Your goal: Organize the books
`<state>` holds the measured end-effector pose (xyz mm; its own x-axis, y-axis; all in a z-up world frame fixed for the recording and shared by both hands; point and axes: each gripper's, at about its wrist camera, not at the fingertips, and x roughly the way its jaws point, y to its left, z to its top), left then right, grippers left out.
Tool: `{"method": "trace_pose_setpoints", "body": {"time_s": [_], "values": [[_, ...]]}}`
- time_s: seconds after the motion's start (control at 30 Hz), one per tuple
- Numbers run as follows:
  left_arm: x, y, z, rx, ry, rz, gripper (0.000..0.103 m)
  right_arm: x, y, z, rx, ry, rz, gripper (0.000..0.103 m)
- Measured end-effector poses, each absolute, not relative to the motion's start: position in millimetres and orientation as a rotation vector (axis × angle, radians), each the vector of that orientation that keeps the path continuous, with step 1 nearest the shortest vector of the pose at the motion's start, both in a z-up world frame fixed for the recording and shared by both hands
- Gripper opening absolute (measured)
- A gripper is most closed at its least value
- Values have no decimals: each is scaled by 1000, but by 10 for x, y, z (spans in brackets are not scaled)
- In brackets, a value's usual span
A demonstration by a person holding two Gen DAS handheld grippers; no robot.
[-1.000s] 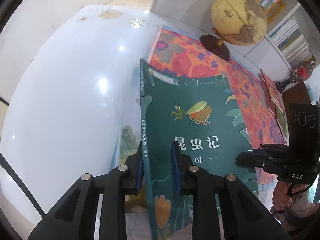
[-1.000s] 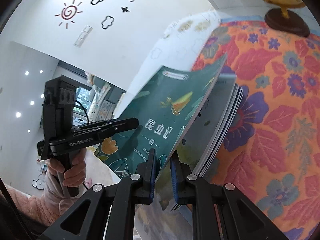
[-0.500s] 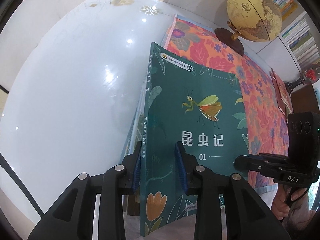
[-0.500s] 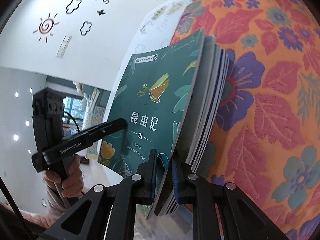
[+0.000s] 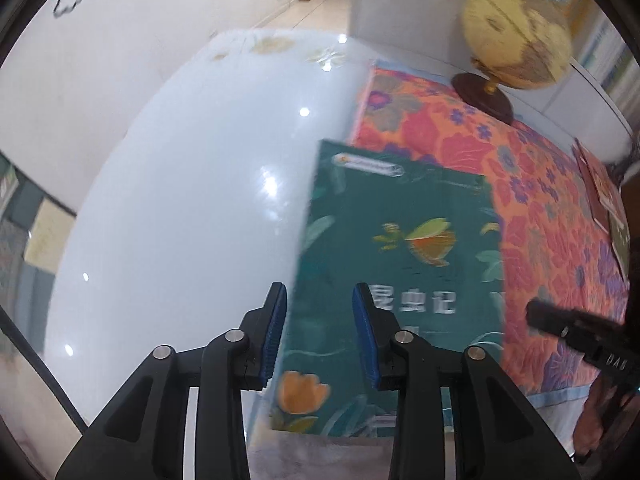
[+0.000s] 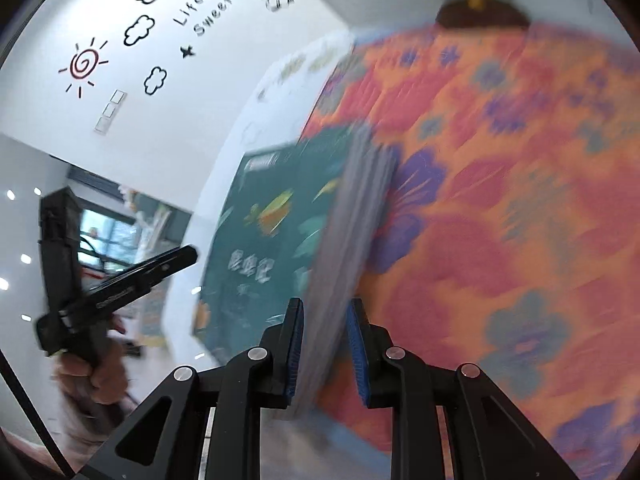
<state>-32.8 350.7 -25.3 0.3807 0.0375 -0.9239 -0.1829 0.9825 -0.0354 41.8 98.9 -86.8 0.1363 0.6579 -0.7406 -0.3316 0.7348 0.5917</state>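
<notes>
A green book with an insect on its cover [image 5: 400, 248] lies flat on top of a stack of thin books [image 6: 356, 220], half on the floral cloth [image 5: 540, 200]. My left gripper [image 5: 320, 340] hovers over the book's left edge, its jaws opening and the blue pads clear of the cover. My right gripper [image 6: 324, 344] straddles the stack's right edge, jaws opening, with the page edges between the pads. Each gripper shows in the other's view: the right gripper [image 5: 580, 336] at the book's right, the left gripper [image 6: 132, 280] at its left. Both views are motion-blurred.
A yellow globe [image 5: 516, 36] on a dark round base stands at the cloth's far end. A red book [image 5: 604, 192] lies at the cloth's right edge. The glossy white table [image 5: 180, 200] stretches to the left. A hand [image 6: 92, 368] holds the left gripper's handle.
The green book went from tilted up to lying flat on the stack. Both grippers' pads, pinched on the book earlier, have spread apart, and both cameras have tipped up and pulled back.
</notes>
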Motion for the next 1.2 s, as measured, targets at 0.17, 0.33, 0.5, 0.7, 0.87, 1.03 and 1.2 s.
{"method": "trace_pose_setpoints", "body": {"time_s": [0.17, 0.33, 0.5, 0.7, 0.87, 1.03, 1.2], "values": [[-161, 2993, -97, -153, 1111, 37, 59, 450, 157, -496, 416, 1019, 656, 21], [84, 2187, 43, -104, 928, -73, 81, 346, -748, -118, 339, 782, 418, 43], [563, 1292, -27, -137, 990, -213, 81, 284, -1526, 73, 253, 672, 264, 48], [978, 135, -56, -67, 926, -272, 81, 366, -2518, 122, 269, 656, 158, 81], [1355, -734, -175, -22, 959, -376, 81, 597, -3196, 137, 238, 674, 78, 84], [1788, -1244, -374, -95, 1021, -437, 81, 1086, -3732, -53, 297, 714, 27, 85], [2248, -1581, -604, -140, 1040, -403, 81, 1704, -4052, -424, 401, 798, 9, 85]]}}
